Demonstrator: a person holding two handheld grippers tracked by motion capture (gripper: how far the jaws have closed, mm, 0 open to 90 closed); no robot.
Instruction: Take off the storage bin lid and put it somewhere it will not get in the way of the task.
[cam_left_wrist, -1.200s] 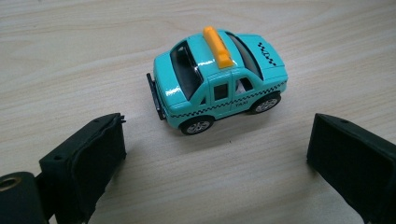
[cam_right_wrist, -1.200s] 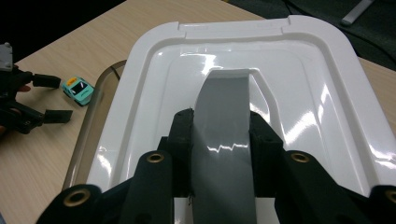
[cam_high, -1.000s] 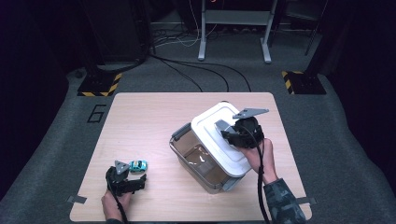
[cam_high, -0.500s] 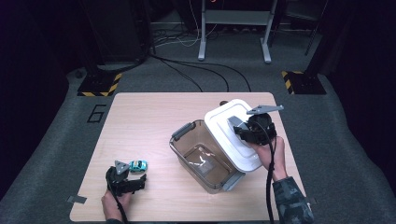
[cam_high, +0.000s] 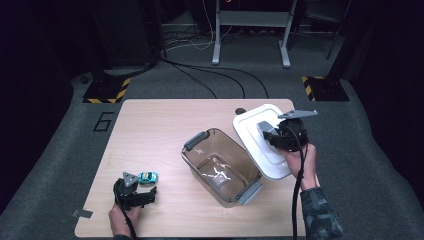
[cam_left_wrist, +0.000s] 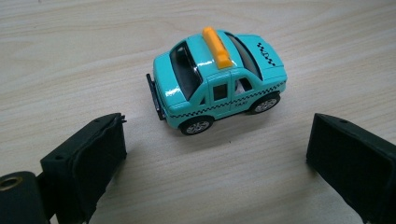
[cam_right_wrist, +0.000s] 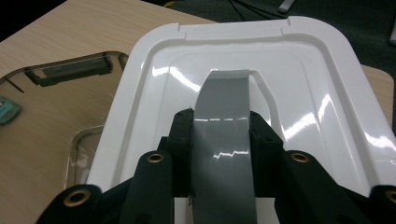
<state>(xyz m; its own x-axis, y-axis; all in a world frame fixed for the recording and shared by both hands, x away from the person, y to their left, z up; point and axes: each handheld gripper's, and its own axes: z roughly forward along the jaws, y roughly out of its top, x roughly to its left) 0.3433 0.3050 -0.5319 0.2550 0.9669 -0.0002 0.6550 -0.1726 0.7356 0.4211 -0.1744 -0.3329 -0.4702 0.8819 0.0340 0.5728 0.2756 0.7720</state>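
Note:
A teal toy taxi (cam_left_wrist: 219, 79) with an orange roof sign stands on the wooden table (cam_high: 150, 130), near the front left (cam_high: 147, 177). My left gripper (cam_high: 141, 189) sits just short of it, open, its jaws (cam_left_wrist: 215, 158) wide apart on either side and not touching the car. A clear plastic bin (cam_high: 220, 165) with grey latches stands uncovered mid-table. My right gripper (cam_high: 272, 136) is shut on a grey tape strip (cam_right_wrist: 222, 135) fixed to the white lid (cam_right_wrist: 303, 93). It holds the lid (cam_high: 260, 145) tilted to the right of the bin, over the table's right edge.
The bin's inside looks empty. A number 6 is marked on the floor (cam_high: 102, 121) left of the table. Black cables, yellow-black striped stand feet (cam_high: 105, 92) and a metal frame stand on the grey carpet behind the table.
My right gripper has carried the white lid to the right, off the bin, leaving the bin uncovered. My left gripper and the taxi have stayed where they were.

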